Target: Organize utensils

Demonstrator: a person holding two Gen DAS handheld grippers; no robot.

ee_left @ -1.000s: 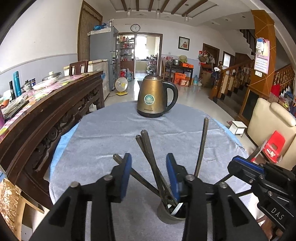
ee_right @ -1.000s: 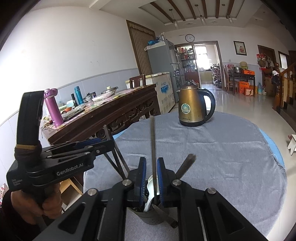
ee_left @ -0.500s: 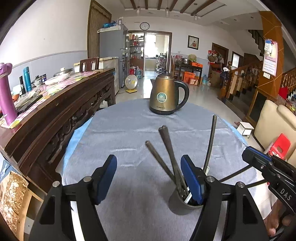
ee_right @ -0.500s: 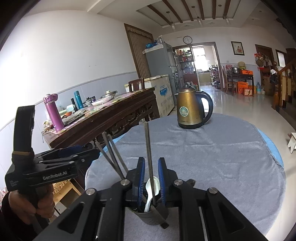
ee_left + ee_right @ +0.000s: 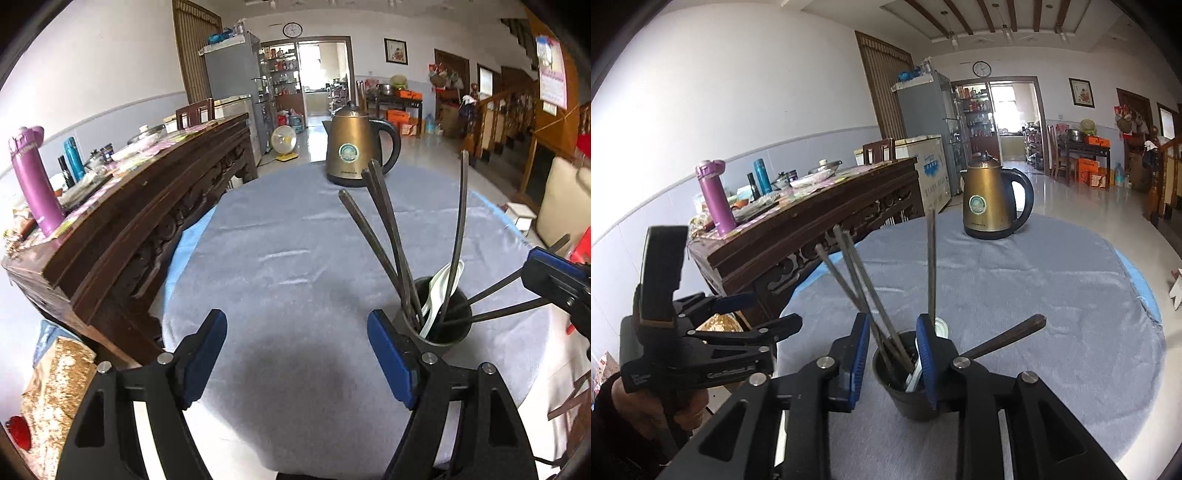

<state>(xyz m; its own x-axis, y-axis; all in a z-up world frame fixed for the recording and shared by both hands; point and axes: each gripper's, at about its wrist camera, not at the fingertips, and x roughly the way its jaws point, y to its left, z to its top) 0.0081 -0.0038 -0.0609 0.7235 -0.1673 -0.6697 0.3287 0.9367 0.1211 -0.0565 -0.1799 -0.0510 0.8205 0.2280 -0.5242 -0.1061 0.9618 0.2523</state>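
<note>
A dark cup [image 5: 436, 325] [image 5: 908, 384] stands on the grey-clothed table [image 5: 288, 258] [image 5: 1034, 280]. It holds several dark chopsticks [image 5: 384, 236] [image 5: 931, 266] and a white spoon [image 5: 443, 284]. My left gripper [image 5: 295, 354] [image 5: 757, 314] is just left of the cup, its jaws wide and still opening over bare cloth with nothing between them. My right gripper [image 5: 892, 354] [image 5: 554, 273] sits right in front of the cup. Its jaws are opening; the pads press on nothing, and the upright chopstick stands free by the right pad.
A brass-coloured kettle [image 5: 354, 147] [image 5: 990, 206] stands at the table's far side. A carved wooden sideboard [image 5: 147, 206] [image 5: 812, 206] with a purple bottle [image 5: 33, 184] runs along the left. A hand [image 5: 646, 398] holds the left gripper.
The left gripper's jaws spread wide and it shifted left, off the cup. The right gripper's jaws parted from the upright chopstick, which now stands in the cup.
</note>
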